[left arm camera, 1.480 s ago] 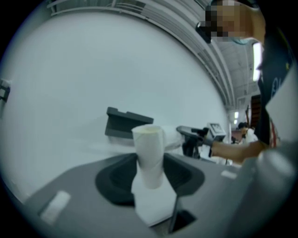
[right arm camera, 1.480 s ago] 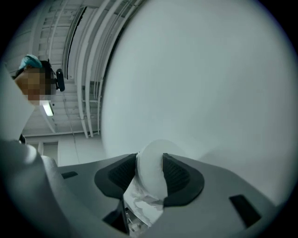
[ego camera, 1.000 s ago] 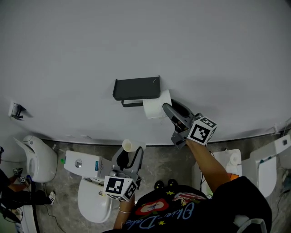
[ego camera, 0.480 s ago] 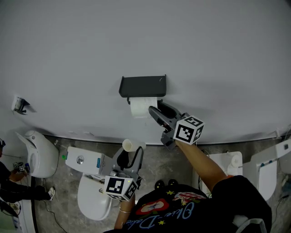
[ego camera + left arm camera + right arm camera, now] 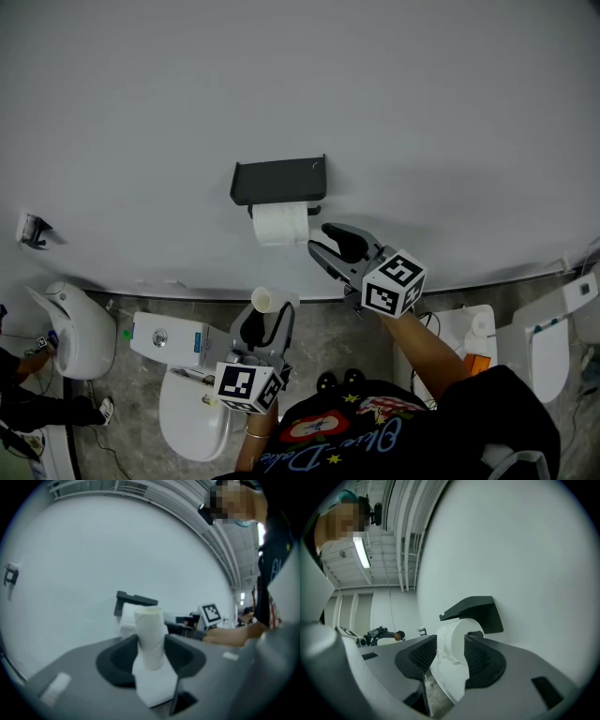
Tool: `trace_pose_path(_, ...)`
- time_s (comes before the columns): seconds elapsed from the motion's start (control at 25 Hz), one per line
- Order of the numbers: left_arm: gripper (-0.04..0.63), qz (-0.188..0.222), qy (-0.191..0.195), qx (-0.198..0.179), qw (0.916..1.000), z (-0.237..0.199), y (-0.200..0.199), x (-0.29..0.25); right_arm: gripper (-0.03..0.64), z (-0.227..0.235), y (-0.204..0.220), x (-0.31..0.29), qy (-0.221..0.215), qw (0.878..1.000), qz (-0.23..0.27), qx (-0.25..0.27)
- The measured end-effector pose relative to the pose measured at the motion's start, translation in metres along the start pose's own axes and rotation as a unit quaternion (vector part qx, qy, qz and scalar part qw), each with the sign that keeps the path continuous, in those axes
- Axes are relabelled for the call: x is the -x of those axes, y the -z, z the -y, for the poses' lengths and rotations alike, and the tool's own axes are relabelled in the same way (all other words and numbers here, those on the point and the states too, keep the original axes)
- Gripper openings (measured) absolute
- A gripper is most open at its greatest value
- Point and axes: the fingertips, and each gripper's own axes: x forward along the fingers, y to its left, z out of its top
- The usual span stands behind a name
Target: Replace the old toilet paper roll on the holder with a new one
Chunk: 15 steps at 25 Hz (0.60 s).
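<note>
Roll, new (image 5: 279, 225): white and full, seated under the black wall holder (image 5: 279, 180). In the head view the right gripper (image 5: 320, 238) is just beside the roll's right end and points toward it. Its jaws are spread wide with nothing pressed between them. Whether a tip brushes the paper cannot be told. That gripper's own view frames the roll in the gap between the two dark pads, with the holder's shelf above it.

Tube, spent (image 5: 150, 637): a pale narrow core, upright, pinched between the jaws of the left gripper (image 5: 268, 319). A loose white sheet trails below it. This gripper sits low in the head view, well apart from the holder and beside a white toilet (image 5: 192, 403).

Writing: black-and-white square markers on each gripper's cube (image 5: 394, 283). Looping pale script and stars run across the person's black shirt (image 5: 328, 439), too curved and cropped to read with confidence.

View differences:
- Head view only: the toilet, a grey floor (image 5: 328, 337) and a small wall fitting (image 5: 33, 228) far left of the holder.
- Left gripper view only: the trailing sheet under the tube, with the right gripper's marker cube seen beyond the holder.
- Right gripper view only: a ceiling strip light (image 5: 361, 552) and a distant figure (image 5: 384, 633) at the far end of the room.
</note>
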Motion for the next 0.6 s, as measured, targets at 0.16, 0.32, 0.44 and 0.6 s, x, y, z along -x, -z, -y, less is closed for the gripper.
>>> trace_pose_path(0.16, 0.177, -0.001, 0.009, -0.003, 1.0000, 0.004, 0.000, -0.005, 0.040, -0.010, -0.008, 0.023, 0.019, 0.998, 0.008, 0.064)
trace_pose_path(0.32, 0.178, -0.004, 0.015, -0.006, 0.9999, 0.006, 0.001, -0.010, 0.014, -0.020, -0.016, 0.039, 0.028, 0.995, 0.017, 0.089)
trace_pose_path(0.44, 0.178, -0.006, 0.021, -0.007, 0.9997, 0.010, 0.002, -0.013, 0.014, -0.026, -0.018, 0.048, 0.037, 0.994, 0.015, 0.104)
trace_pose_path(0.6, 0.178, -0.007, 0.028, -0.006, 0.9996, 0.014, 0.003, -0.016, 0.014, -0.025, -0.016, 0.054, 0.045, 0.993, 0.009, 0.104)
